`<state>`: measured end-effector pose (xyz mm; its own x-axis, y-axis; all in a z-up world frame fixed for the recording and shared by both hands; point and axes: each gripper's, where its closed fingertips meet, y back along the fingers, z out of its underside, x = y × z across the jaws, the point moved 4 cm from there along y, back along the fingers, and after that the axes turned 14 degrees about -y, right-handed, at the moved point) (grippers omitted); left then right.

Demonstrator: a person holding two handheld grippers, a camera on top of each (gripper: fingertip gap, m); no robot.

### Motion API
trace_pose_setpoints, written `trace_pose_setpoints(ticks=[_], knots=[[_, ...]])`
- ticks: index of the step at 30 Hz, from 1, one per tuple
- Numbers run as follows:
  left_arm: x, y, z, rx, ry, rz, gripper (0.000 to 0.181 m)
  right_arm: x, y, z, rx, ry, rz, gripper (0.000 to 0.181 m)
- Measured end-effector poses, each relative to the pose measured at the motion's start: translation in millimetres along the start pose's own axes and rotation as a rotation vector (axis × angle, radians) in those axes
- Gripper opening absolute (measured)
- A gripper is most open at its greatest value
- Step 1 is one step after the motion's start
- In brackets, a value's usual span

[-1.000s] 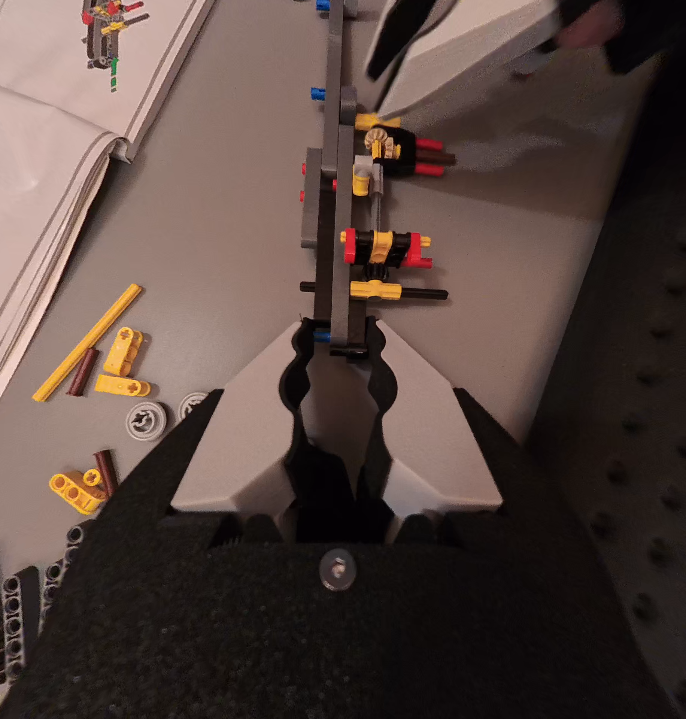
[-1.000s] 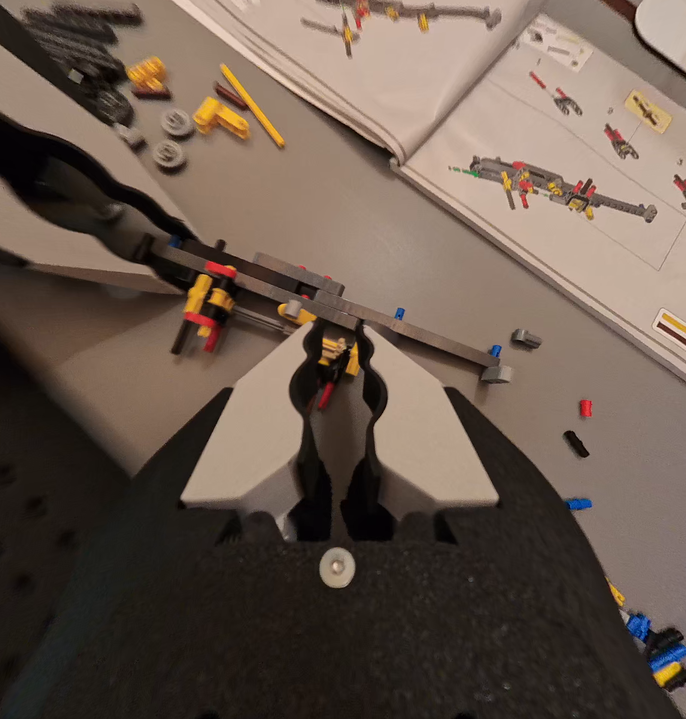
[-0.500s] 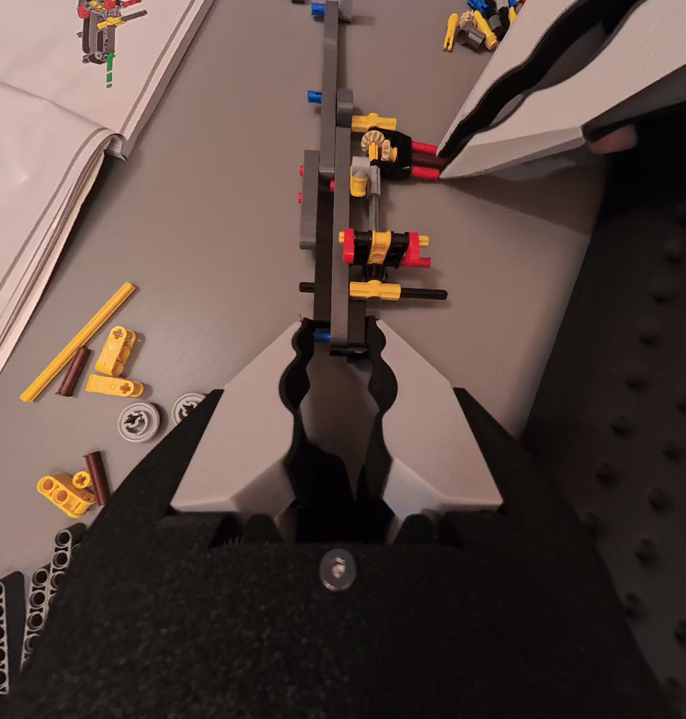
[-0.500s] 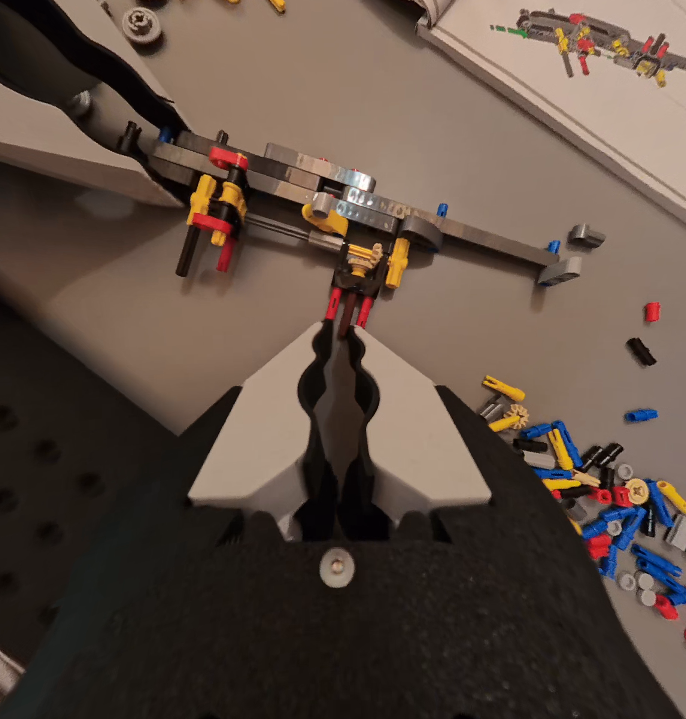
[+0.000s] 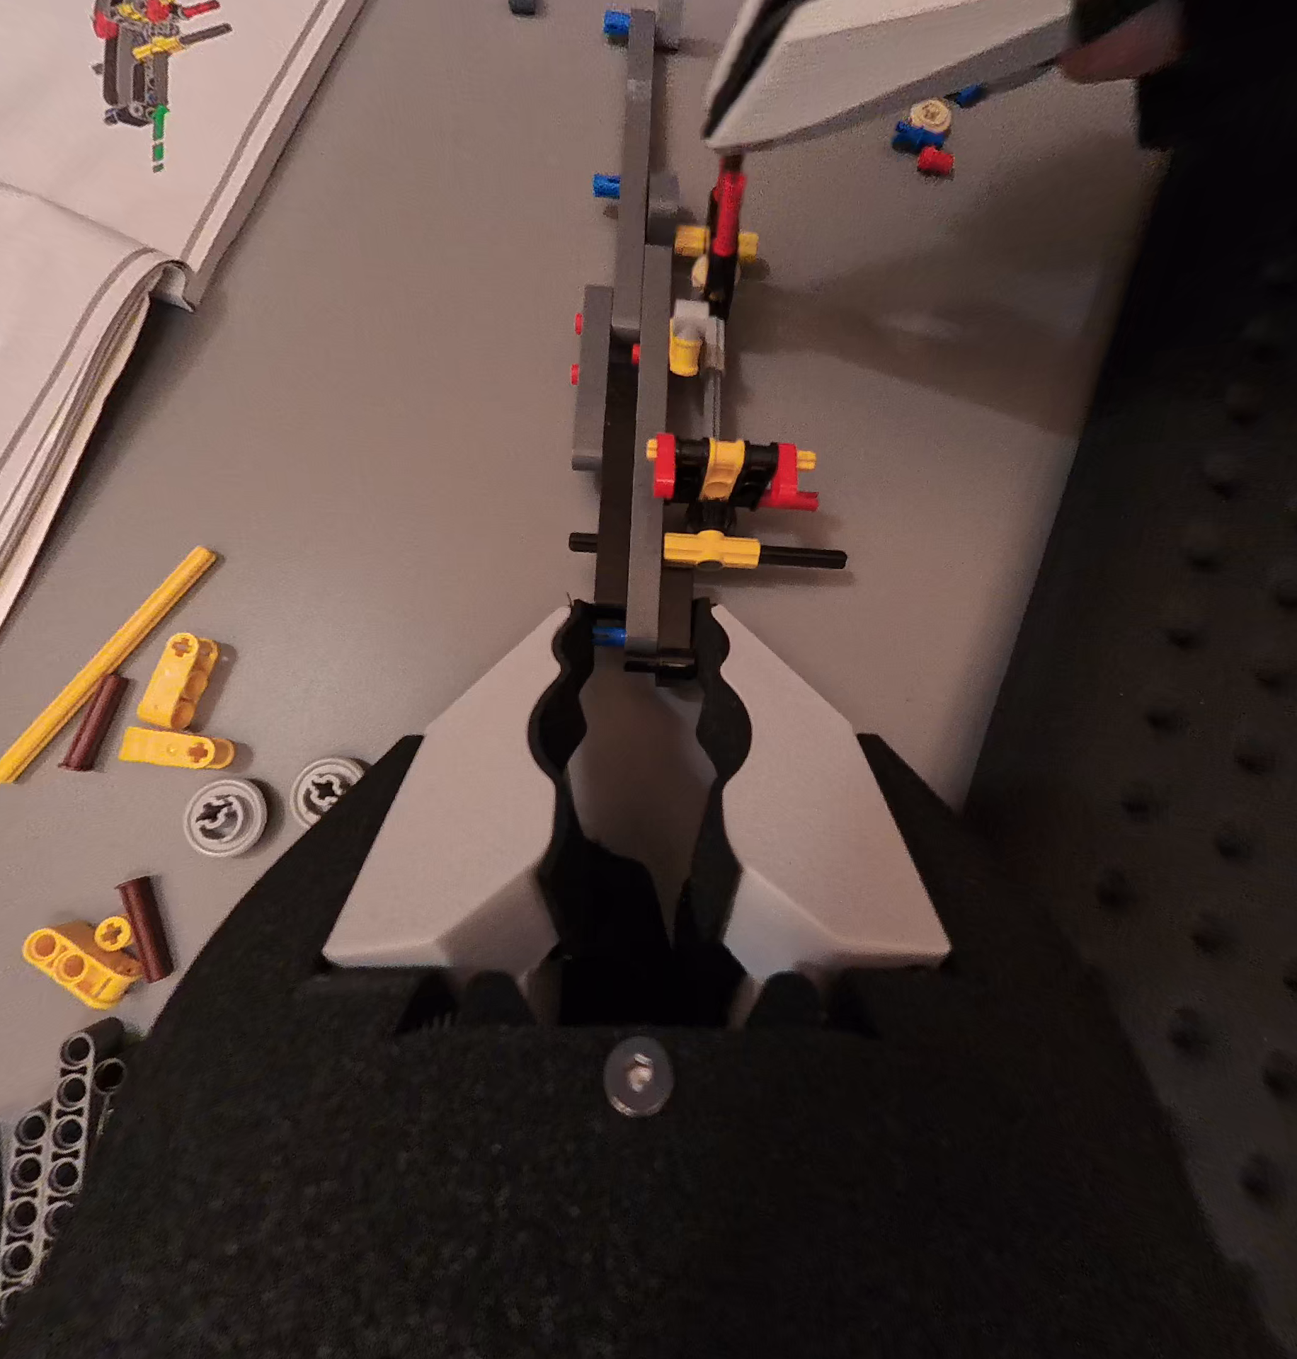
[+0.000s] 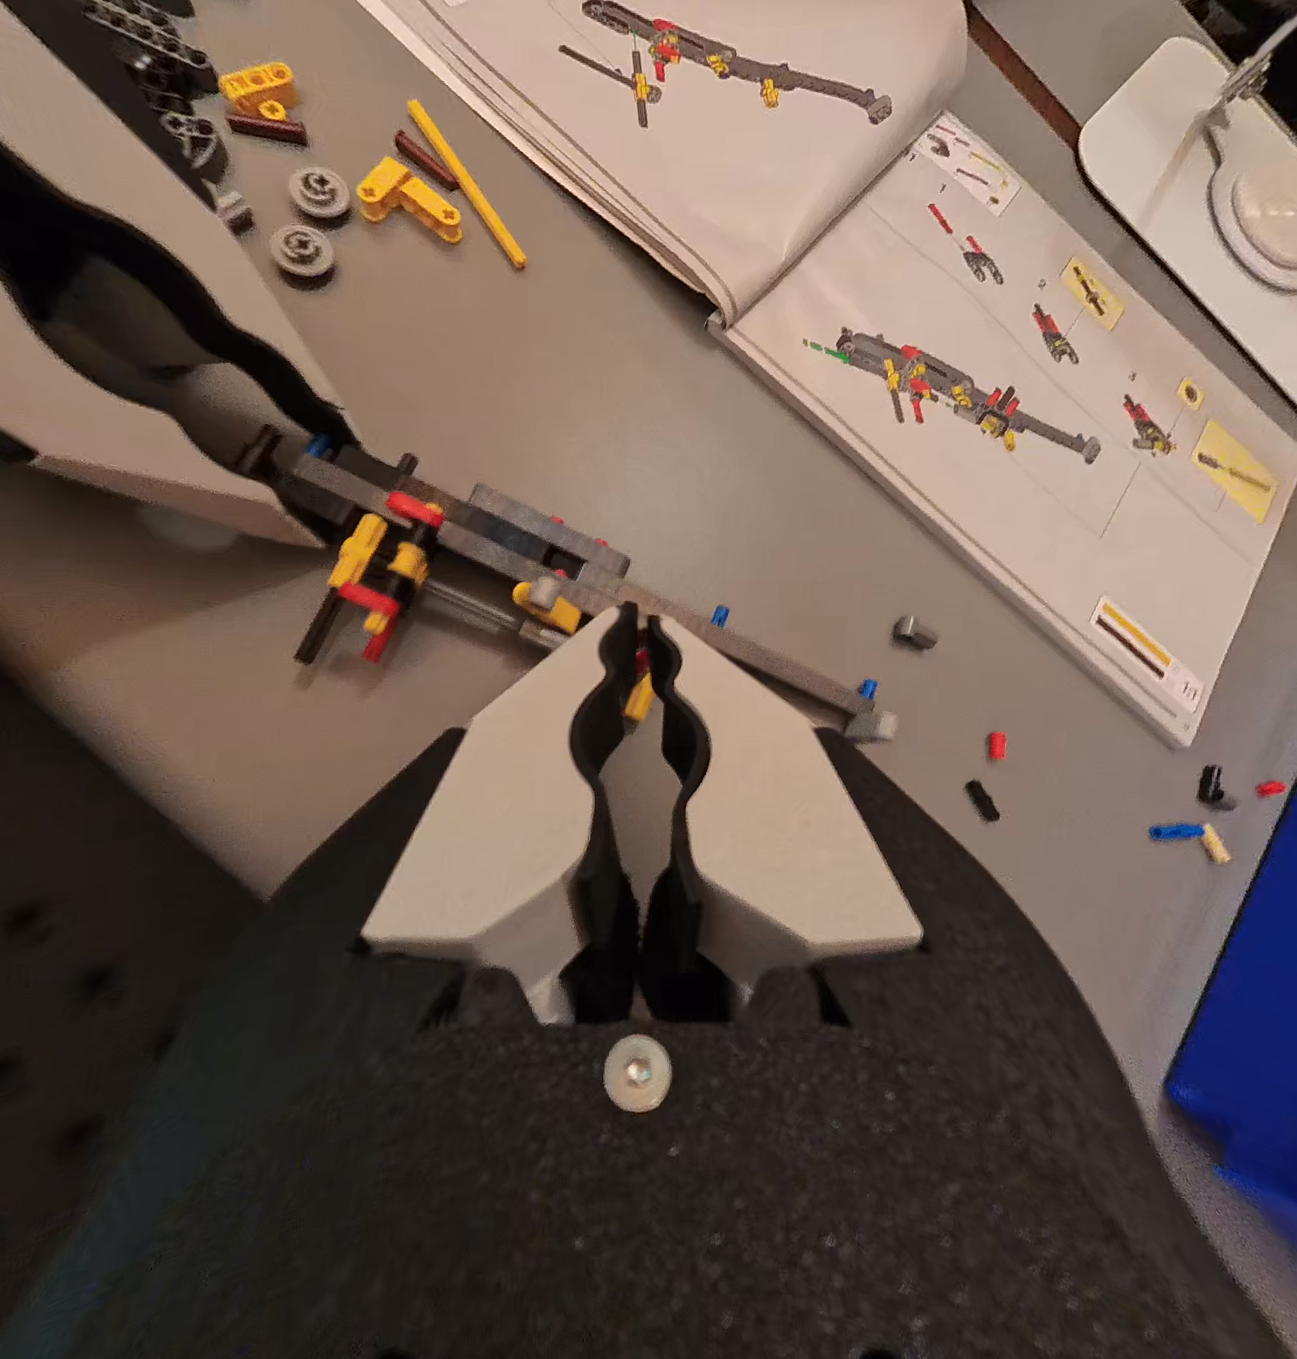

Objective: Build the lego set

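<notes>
The half-built lego model, a long grey beam with red, yellow and black pieces clipped along one side, lies on the grey table beside the open instruction booklet. It looks light and stiff along its length, but the pressed-in pins and rods would likely pop loose or twist under a sideways push, so the solid beam ends are the safest places to take hold. The left gripper comes in low and level along the beam's axis, its fingers pinching the near end of the beam and steadying it. The right gripper reaches in from the side at a downward tilt toward the middle of the model; its fingers are nearly pressed together, and they appear to be nipping the tip of a red pin that sticks up from the black and yellow cluster there, though the contact is small and partly hidden. Loose yellow connectors, grey wheels and a yellow rod lie to the left of the model, well clear of both tools.
</notes>
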<state>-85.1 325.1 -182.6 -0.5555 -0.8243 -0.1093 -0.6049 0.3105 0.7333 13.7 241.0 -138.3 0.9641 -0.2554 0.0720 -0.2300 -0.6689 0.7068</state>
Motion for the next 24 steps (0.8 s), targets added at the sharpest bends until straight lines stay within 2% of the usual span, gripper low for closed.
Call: trace_pose_setpoints(ticks=[6,11,16,19,21,24], knots=[[0,0,0,0.003,0.012,0.002,0.025,6,-31,-12,-0.026,0.0,-0.044,0.001],[-2,-2,-2,0.013,0.059,0.0,0.025,11,-40,-15,-0.031,-0.051,-0.108,0.005],[-6,-2,-2,0.022,0.078,-0.01,0.025,34,-12,-26,0.154,-0.196,-0.194,0.012],[-8,-2,0,0.018,0.054,-0.028,0.025,52,2,-23,0.345,-0.319,-0.264,0.024],[-5,-1,-2,0.032,0.03,-0.023,0.028,63,8,-14,0.448,-0.401,-0.263,0.025],[-4,2,-5,0.068,0.018,-0.029,0.039,78,15,-7,0.48,-0.419,-0.189,0.025]])
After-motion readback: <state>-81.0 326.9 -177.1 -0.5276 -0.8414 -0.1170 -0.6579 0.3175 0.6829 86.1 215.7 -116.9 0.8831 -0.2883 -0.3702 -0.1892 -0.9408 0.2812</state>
